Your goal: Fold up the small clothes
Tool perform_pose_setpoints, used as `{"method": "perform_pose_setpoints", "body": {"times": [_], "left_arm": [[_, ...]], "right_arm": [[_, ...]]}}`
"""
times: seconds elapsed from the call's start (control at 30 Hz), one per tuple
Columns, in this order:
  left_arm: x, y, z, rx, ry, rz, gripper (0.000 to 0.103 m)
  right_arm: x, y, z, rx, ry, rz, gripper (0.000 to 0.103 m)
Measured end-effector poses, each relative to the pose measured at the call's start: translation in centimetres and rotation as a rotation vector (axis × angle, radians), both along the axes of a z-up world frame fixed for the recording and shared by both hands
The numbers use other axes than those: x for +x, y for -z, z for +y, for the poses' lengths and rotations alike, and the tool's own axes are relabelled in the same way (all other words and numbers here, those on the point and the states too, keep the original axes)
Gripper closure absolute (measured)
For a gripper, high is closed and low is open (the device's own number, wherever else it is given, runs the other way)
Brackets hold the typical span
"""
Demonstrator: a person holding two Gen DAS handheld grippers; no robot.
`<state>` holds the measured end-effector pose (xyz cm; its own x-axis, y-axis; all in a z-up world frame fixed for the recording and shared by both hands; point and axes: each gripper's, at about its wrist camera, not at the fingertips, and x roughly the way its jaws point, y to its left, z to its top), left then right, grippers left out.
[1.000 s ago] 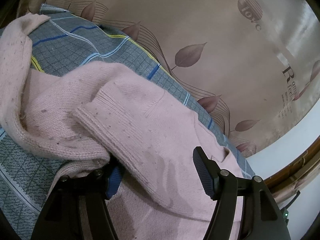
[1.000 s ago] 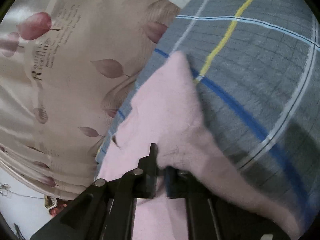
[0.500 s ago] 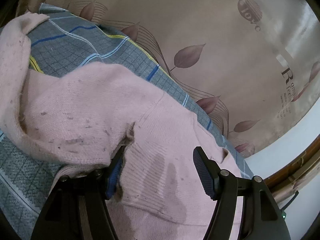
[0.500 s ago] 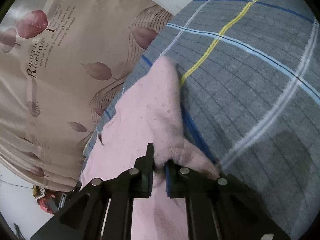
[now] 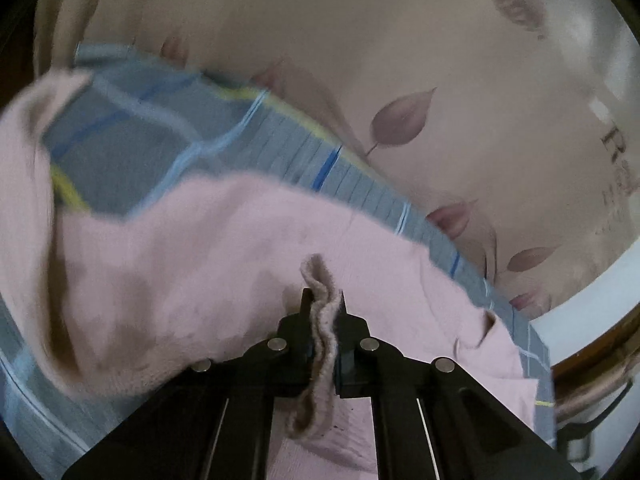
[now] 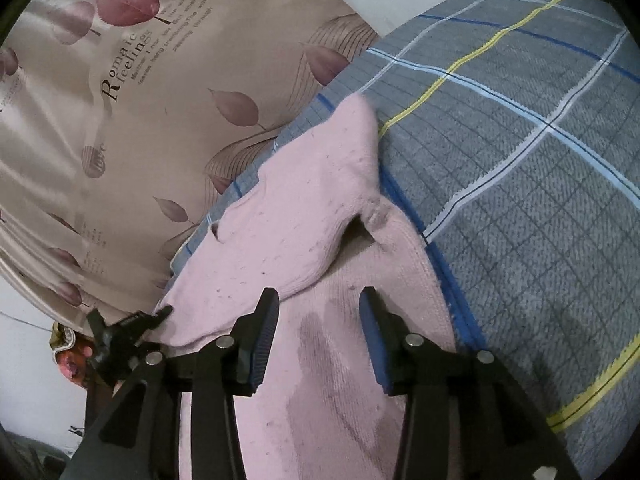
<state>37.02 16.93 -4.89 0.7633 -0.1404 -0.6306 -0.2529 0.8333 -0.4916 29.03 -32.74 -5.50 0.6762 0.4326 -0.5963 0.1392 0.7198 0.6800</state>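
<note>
On the grey checked blanket [image 6: 520, 184], coarse-woven with blue, white and yellow lines, lies a soft pink knitted sweater [image 6: 304, 216], pilled and rumpled. The left gripper [image 5: 323, 304], wide apart a second ago, now pinches a wavy ribbed edge of the sweater. The right gripper [image 6: 318, 312], clamped on the knit before, is opening, its blue ridged pads clear of the cloth.

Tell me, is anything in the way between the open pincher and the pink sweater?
No, nothing visible is. The right gripper hangs just over the pink sweater, its jaws opening with only bare knit showing between them. The left gripper is already shut on a fold of the sweater. Under it lies only the checked blanket.
</note>
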Motion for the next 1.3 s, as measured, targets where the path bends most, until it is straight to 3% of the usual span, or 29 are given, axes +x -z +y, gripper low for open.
{"method": "perform_pose_setpoints", "body": {"times": [0.1, 0.2, 0.33, 0.47, 0.53, 0.57, 0.63, 0.73, 0.87, 1.03, 1.13, 1.3], "left_arm": [[1.2, 1.2, -0.1, 0.08, -0.008, 0.045, 0.096], [1.5, 2.3, 1.2, -0.034, -0.02, 0.076, 0.094], [0.2, 1.4, 1.6, -0.041, -0.005, 0.093, 0.088], [-2.7, -1.1, 4.1, -0.116, 0.015, 0.041, 0.084], [-4.4, -3.2, 7.5, -0.105, -0.033, 0.016, 0.078], [-4.8, -3.8, 8.7, -0.095, -0.049, 0.01, 0.066], [-6.0, -5.1, 13.1, -0.071, -0.099, 0.008, 0.055], [-7.2, -5.3, 19.9, -0.061, -0.171, 0.076, 0.055], [-7.9, -1.3, 25.1, -0.189, -0.154, 0.253, 0.055], [-7.6, 2.2, 26.7, -0.31, -0.186, 0.267, 0.055], [-6.9, 3.4, 27.6, -0.424, -0.208, 0.224, 0.055], [-4.2, 3.7, 29.2, -0.472, -0.212, 0.211, 0.055]], "right_arm": [[0.1, -0.1, 0.2, -0.011, -0.003, -0.005, 0.06], [0.1, -0.1, 0.2, -0.016, -0.009, -0.01, 0.058], [0.1, -0.1, 0.0, -0.004, -0.011, -0.013, 0.058], [-0.1, -0.1, -0.1, 0.003, -0.011, -0.015, 0.058], [-0.1, -0.1, -0.1, 0.008, -0.01, -0.016, 0.058], [-0.2, -0.1, -0.2, 0.01, -0.011, -0.016, 0.058], [-0.3, -0.1, -0.2, 0.017, -0.009, -0.017, 0.058], [-0.3, -0.2, -0.2, 0.018, -0.007, -0.017, 0.058], [-0.3, -0.2, -0.2, 0.014, -0.008, -0.018, 0.057], [-0.3, -0.2, -0.1, 0.013, -0.008, -0.018, 0.056], [-0.3, -0.2, -0.1, 0.013, -0.008, -0.018, 0.056], [-0.3, -0.2, -0.1, 0.013, -0.008, -0.019, 0.056]]}}
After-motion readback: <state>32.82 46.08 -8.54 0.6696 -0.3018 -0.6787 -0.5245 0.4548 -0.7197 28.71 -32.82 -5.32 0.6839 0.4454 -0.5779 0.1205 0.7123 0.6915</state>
